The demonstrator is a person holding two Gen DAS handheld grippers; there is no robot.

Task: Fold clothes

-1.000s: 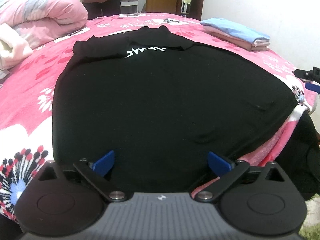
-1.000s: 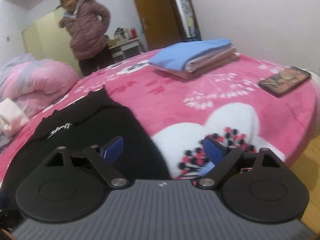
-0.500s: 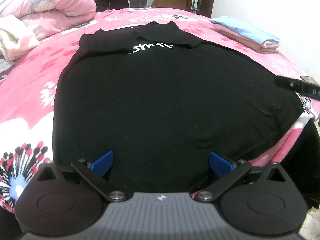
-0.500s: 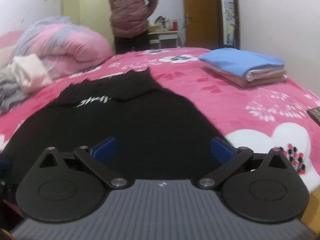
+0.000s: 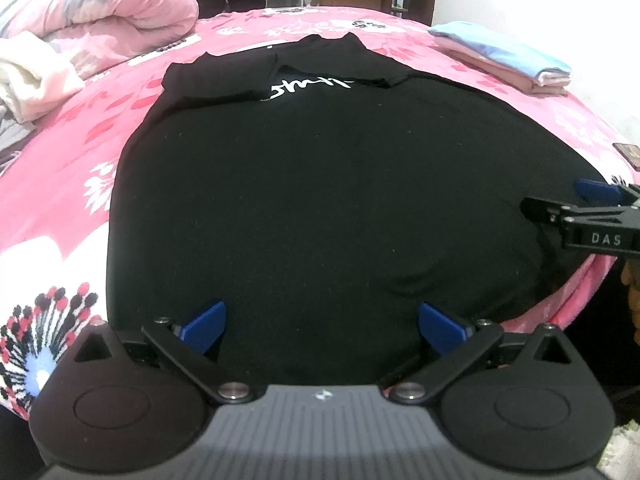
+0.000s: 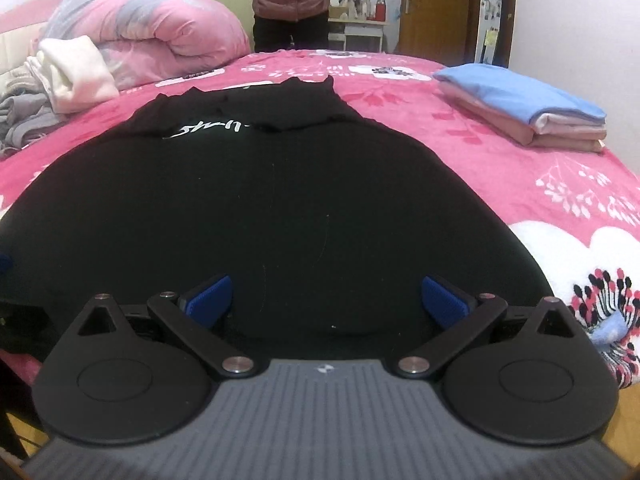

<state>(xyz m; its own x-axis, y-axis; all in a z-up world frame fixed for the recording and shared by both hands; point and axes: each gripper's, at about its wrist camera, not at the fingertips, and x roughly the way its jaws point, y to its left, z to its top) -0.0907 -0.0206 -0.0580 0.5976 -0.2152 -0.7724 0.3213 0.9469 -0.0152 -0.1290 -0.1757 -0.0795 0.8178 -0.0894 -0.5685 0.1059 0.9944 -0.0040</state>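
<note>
A black top (image 5: 320, 200) with white lettering lies spread flat on the pink floral bed, its sleeves folded in across the far end. My left gripper (image 5: 322, 326) hovers open over the near hem, nothing between its blue pads. My right gripper (image 6: 326, 300) is also wide open above the near edge of the same black top (image 6: 260, 208), holding nothing. In the left wrist view the right gripper (image 5: 592, 216) pokes in from the right edge over the garment's right side.
A folded stack of blue and pink clothes (image 6: 524, 112) sits on the bed's far right. A rolled pink quilt (image 6: 152, 36) and loose pale garments (image 6: 68, 72) lie far left. A person (image 6: 296, 0) stands beyond the bed. A dark flat object (image 5: 628, 154) lies near the right edge.
The right gripper swung left from the bare bedspread to face the black top, and its jaws widened. It now shows at the right edge of the left wrist view. The left gripper barely moved.
</note>
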